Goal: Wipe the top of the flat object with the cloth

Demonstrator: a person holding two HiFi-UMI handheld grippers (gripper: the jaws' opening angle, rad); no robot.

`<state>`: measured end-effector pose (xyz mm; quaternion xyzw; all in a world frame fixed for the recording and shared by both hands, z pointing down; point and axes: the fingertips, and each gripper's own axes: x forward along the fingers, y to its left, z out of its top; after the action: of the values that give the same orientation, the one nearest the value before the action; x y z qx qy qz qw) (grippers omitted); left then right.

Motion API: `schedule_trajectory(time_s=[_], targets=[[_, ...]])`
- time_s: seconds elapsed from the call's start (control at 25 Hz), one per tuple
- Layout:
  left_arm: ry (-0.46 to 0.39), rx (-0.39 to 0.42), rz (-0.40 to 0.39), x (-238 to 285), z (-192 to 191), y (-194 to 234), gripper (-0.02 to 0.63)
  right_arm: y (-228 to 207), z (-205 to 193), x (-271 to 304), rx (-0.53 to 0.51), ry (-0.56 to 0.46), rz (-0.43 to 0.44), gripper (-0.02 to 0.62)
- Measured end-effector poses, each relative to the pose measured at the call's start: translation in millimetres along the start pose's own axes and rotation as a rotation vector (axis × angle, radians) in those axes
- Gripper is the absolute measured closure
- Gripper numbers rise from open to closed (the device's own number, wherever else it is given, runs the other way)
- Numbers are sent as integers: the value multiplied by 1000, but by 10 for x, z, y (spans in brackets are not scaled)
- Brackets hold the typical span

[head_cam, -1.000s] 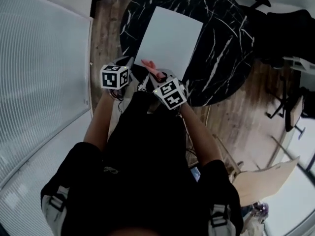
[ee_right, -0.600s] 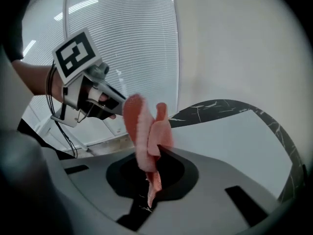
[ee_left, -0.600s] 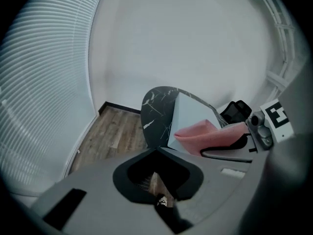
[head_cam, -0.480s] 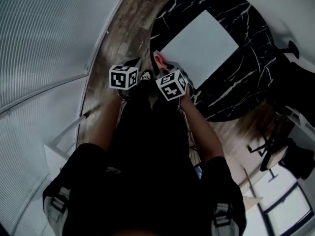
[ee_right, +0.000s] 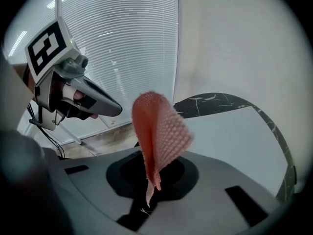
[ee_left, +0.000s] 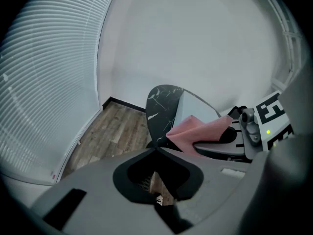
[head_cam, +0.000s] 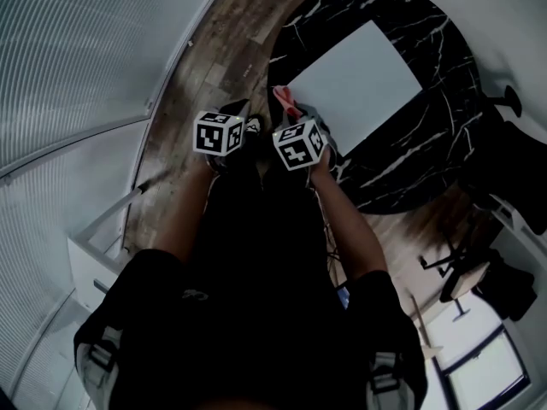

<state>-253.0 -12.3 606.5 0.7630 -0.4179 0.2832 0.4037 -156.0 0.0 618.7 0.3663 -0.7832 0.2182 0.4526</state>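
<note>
Holding the pink cloth (ee_right: pixel 159 131) pinched tight between its closed jaws, the right gripper (head_cam: pixel 295 118) is hovering at the near left corner of the flat white object (head_cam: pixel 359 79), which is lying on the round black marble desk (head_cam: pixel 432 143); the cloth is standing up free above the jaws and, as far as I can judge, is not yet touching the white top; the object is lying ahead and to the right of this gripper, its long axis running diagonally toward the upper right of the head view, so the wipe is probably calling for a push along that line; the left gripper (ee_left: pixel 156 151) is hanging just beside the right one over the wooden floor (head_cam: pixel 214 49), jaws together on nothing, and is sitting farther from the object; compared with a second ago, the desk is showing at the upper right instead of straight ahead, the blinds (head_cam: pixel 77 58) are filling the left, and both grippers are keeping close together by that same corner.
</note>
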Motion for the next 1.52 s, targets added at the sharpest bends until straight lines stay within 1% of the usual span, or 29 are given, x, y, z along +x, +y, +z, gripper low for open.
schedule_trajectory(time_s=[0.16, 0.36, 0.52, 0.96, 1.52], targets=[[16, 13, -9, 33, -38, -27, 604, -19, -52, -15, 22, 0, -16, 586], [23, 44, -29, 100, -11, -168, 604, -72, -130, -114, 27, -19, -45, 586], [33, 70, -49, 143, -2, -306, 605, -136, -187, -224, 20, -39, -76, 586], [52, 129, -81, 236, -16, -620, 604, -184, -427, -381, -27, -41, -120, 586], [71, 189, -120, 282, -108, -985, 604, -273, -755, -609, 16, -37, -169, 586]])
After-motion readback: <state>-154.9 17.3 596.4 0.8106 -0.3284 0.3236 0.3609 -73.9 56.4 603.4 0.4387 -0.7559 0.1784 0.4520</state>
